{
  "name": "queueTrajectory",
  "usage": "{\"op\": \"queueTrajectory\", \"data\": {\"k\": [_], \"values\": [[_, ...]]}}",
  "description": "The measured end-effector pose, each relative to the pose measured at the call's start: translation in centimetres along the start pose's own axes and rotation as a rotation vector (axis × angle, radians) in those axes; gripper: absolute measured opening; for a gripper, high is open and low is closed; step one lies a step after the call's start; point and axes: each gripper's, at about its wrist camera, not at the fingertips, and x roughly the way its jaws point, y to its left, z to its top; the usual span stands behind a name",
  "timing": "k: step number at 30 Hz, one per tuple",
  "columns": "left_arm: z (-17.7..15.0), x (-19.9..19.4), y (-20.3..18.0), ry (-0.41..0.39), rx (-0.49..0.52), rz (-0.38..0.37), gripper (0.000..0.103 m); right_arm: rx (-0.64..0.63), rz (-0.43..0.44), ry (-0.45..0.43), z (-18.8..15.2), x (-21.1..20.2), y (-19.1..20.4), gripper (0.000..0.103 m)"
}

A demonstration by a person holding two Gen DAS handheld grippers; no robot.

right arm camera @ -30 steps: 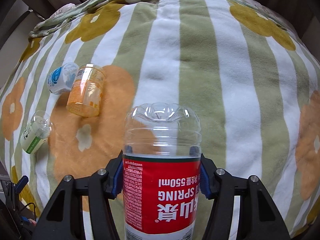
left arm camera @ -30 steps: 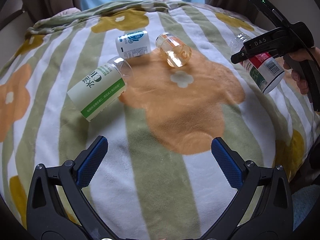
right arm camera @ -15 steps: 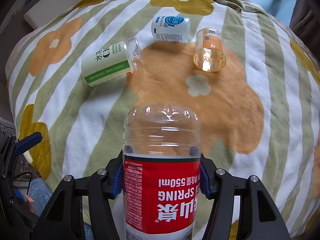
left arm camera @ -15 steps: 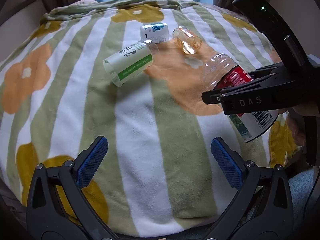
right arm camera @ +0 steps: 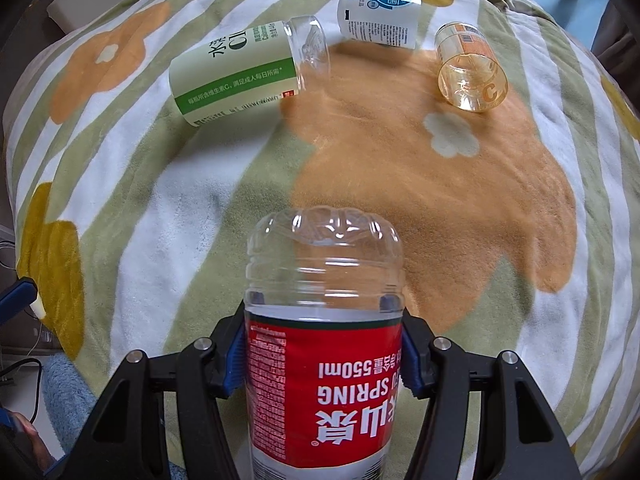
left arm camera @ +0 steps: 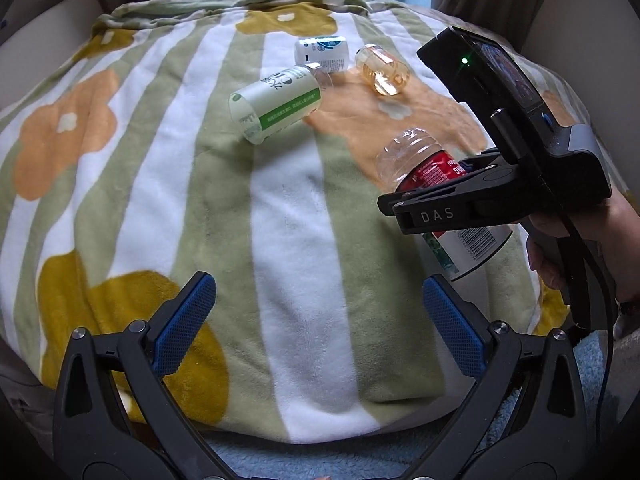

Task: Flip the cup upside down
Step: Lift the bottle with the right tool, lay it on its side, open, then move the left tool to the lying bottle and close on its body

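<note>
Cup (right arm camera: 324,344) is the cut bottle with the red label, clamped in your right gripper (right arm camera: 323,354) and held above the blanket (right arm camera: 460,200), near the edge closest to you. The closed moulded base points away from the gripper; in the left wrist view the cup (left arm camera: 408,160) tilts base-up toward the far side, with the cut open end low and toward you. It doesn't look to be touching the blanket.

Handling, my read: thin clear plastic, empty, so very light and springy. The wall will dent under a hard squeeze, and the glossy label is probably a bit slick. The current hold on the label band just below the ribbed shoulder looks sensible, since the ribs stiffen the wall there. Don't grip near the cut rim, it's the floppiest part.

Right gripper: pads (right arm camera: 236,364) closed to cup width, one on each side of the label, and nothing else touched. Left gripper (left arm camera: 316,320): spread wide, empty, hovering over the near blanket.

Around it: green cup (right arm camera: 236,76), white cup (right arm camera: 378,18) and orange cup (right arm camera: 472,68) lie on their sides at the far end, well apart from yours. The soft blanket means the rim may sink or tip when set down, so place it flat.
</note>
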Motion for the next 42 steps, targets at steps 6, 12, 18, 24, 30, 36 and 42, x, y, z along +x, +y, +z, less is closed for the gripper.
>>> {"op": "queueTrajectory", "data": {"k": [6, 12, 18, 24, 30, 36, 42], "values": [[0.2, 0.1, -0.2, 0.012, -0.007, -0.005, 0.103, 0.001, -0.003, -0.011, 0.2, -0.4, 0.0, 0.093], [0.5, -0.3, -0.5, 0.016, -0.005, 0.004, 0.103, 0.017, 0.049, -0.04, 0.1, -2.2, -0.9, 0.093], [1.3, -1.3, -1.8, 0.014, 0.009, 0.017, 0.103, 0.031, 0.1, -0.106, -1.1, -5.8, -3.0, 0.103], [3.2, -2.0, -3.7, 0.018, 0.011, 0.0, 0.103, -0.001, 0.082, -0.179, -4.1, -10.4, -5.4, 0.103], [5.9, -1.2, -5.7, 0.067, -0.037, -0.045, 0.103, -0.018, -0.004, -0.237, -7.2, -14.0, -8.6, 0.103], [8.1, 2.5, -7.4, 0.177, -0.135, -0.067, 0.103, 0.007, -0.012, -0.288, -10.6, -15.6, -11.8, 0.103], [9.0, 8.4, -8.6, 0.301, -0.202, 0.006, 0.103, -0.04, -0.041, -0.315, -13.0, -15.0, -12.4, 0.103]]}}
